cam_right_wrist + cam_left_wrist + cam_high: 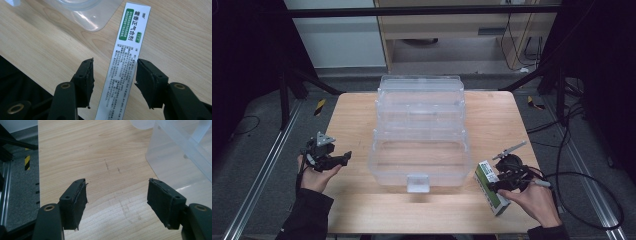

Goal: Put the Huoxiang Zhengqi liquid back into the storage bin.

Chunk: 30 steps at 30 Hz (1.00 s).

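A slim white carton with a green label and printed text [486, 172] lies on the wooden table [362, 205] at the front right. My right gripper [493, 186] straddles its near half, and in the right gripper view the carton [132, 32] runs up between the jaws. My right gripper [114, 72] is open: one pad sits at the carton's edge, the other stands off with a gap. My left gripper [346, 157] is held at the table's left edge. It [117, 195] is open, with bare wood between its pads.
A large clear plastic storage box [422, 172] with its lid folded back stands at the table's centre, a latch tab [418, 183] at its front. Its wall [180, 152] is to the right of my left gripper. A cable [582, 200] trails off the table's right side.
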Each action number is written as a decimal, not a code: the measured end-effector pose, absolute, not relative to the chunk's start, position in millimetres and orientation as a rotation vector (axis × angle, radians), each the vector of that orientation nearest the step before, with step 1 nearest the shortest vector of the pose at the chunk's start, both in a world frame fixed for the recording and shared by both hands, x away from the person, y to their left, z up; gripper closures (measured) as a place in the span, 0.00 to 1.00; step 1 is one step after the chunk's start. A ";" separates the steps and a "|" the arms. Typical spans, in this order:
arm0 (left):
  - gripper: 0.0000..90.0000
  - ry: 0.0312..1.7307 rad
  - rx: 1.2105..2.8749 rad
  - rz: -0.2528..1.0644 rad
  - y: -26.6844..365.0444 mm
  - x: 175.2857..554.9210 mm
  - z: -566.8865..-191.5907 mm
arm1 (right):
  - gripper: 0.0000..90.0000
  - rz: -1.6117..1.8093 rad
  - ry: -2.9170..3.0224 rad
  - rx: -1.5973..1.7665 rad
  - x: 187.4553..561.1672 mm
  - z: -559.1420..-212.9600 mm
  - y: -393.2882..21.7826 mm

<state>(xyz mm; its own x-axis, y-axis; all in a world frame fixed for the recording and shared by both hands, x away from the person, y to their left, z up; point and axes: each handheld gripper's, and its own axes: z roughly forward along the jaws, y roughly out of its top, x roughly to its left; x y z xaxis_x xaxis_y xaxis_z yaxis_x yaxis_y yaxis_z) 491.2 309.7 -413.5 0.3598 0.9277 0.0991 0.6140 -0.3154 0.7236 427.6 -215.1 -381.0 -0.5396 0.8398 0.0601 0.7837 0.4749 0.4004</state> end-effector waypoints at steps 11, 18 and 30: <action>0.34 1.340 2.043 0.689 309.8 492.3 -415.4 | 0.60 0.518 2.572 1.462 429.6 -384.8 -213.1; 0.34 1.332 2.050 0.692 306.2 492.0 -414.4 | 0.62 0.480 2.565 1.460 429.6 -386.3 -211.3; 0.34 1.333 2.062 0.690 305.4 492.8 -416.5 | 0.63 0.434 2.575 1.468 433.7 -391.3 -209.9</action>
